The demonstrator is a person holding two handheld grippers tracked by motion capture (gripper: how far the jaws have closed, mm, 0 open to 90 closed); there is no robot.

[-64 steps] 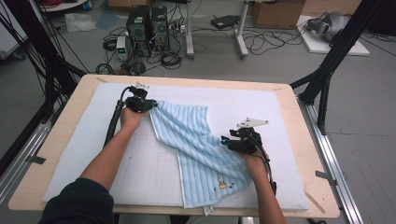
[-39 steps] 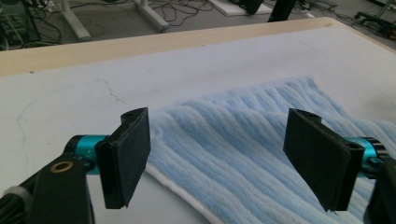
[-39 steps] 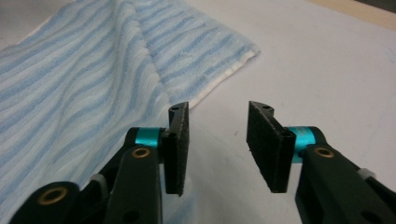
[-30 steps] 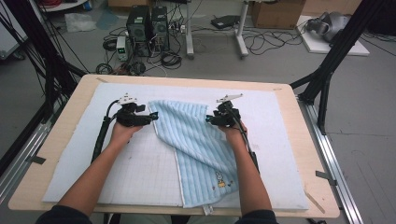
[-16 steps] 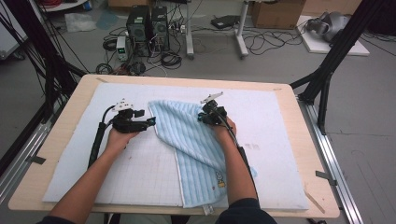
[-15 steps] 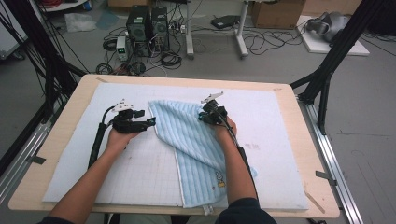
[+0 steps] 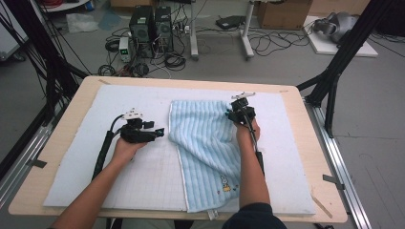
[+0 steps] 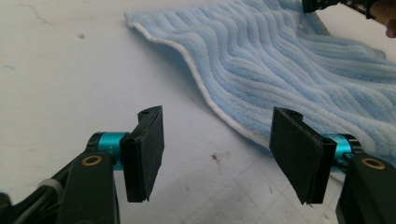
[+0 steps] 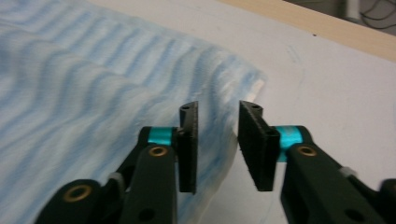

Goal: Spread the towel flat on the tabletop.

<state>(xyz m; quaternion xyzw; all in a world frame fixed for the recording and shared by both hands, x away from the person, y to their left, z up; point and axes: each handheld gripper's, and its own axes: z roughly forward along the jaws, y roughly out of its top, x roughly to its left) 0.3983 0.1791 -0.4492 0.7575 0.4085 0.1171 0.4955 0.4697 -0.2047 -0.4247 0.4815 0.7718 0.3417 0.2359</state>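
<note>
A light blue striped towel (image 7: 205, 143) lies on the white mat, its far half spread flat and its near end reaching the mat's front edge. My left gripper (image 7: 161, 131) sits left of the towel's white-trimmed left edge, pointing at it. Its jaws have just been closing and still stand open with only bare mat between them (image 8: 217, 154); the towel (image 8: 289, 60) lies just beyond. My right gripper (image 7: 233, 112) hovers over the towel's far right corner (image 9: 254, 84). Its jaws (image 9: 217, 144) have just been opening to a narrow gap, and the pads press on nothing.
The white gridded mat (image 7: 143, 181) covers most of the wooden table (image 7: 62, 148). Bare mat lies to the right of the towel and far left. The table's far edge (image 9: 327, 28) is close beyond the right gripper. Computers and cables (image 7: 153, 28) sit on the floor behind.
The right gripper swung left, then back right along the towel's far edge, and the far right corner now lies spread out. The left gripper drew slightly nearer the person, off the towel.
</note>
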